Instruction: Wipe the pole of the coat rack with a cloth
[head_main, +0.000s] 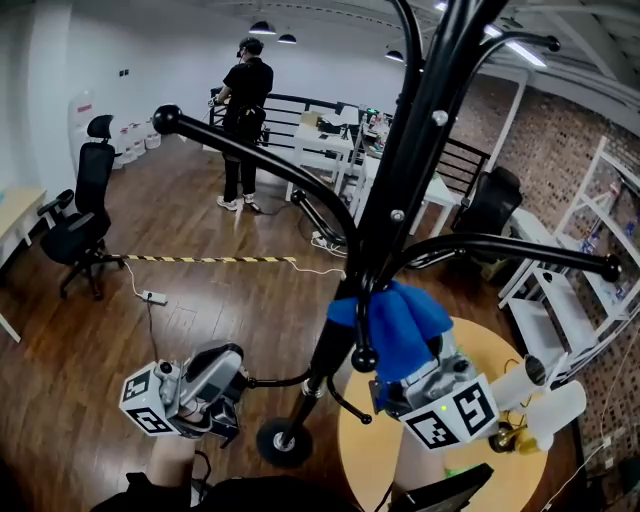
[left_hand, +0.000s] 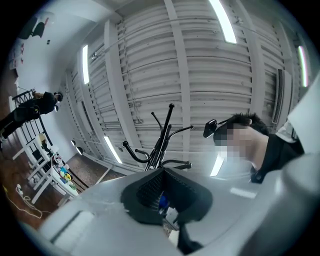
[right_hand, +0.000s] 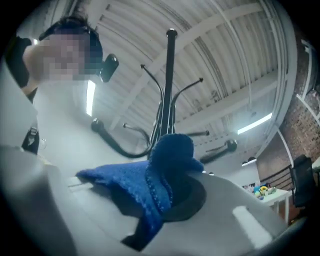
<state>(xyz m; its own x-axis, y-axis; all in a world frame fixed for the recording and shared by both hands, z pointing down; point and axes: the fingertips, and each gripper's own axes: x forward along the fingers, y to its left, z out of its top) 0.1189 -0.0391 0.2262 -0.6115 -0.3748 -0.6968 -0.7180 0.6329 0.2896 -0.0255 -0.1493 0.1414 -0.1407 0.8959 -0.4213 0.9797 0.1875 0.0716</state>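
Nearest, the right gripper (head_main: 405, 372) was clenched on a blue cloth (head_main: 400, 318). The right gripper view showed the knit fabric bunched between the jaws and flopping over one side. The cloth looked soft, light and limp, so it should fold round the shaft readily. A grip on a gathered wad, as here, probably suits it better than a grip on one edge, which could slip free under rubbing. The left gripper (head_main: 238, 372) sat lower, its jaws drawn together with nothing plainly between them. A thin lower hook (head_main: 275, 381) ended right at its nose, and whether it was pinched was unclear. The cloth lay against the black pole (head_main: 420, 130) of the coat rack, just below where the long curved hooks branch off. The pole seemed rigid, smooth and slick, and the rack stood on a small round base (head_main: 283, 442), so hard sideways strokes might tip it. Beside the base was a round yellow table (head_main: 490, 345). Well beyond, on the wood floor, were an office chair (head_main: 85, 215), a strip of striped tape (head_main: 210, 259) and a standing person (head_main: 245, 110) by the railings.
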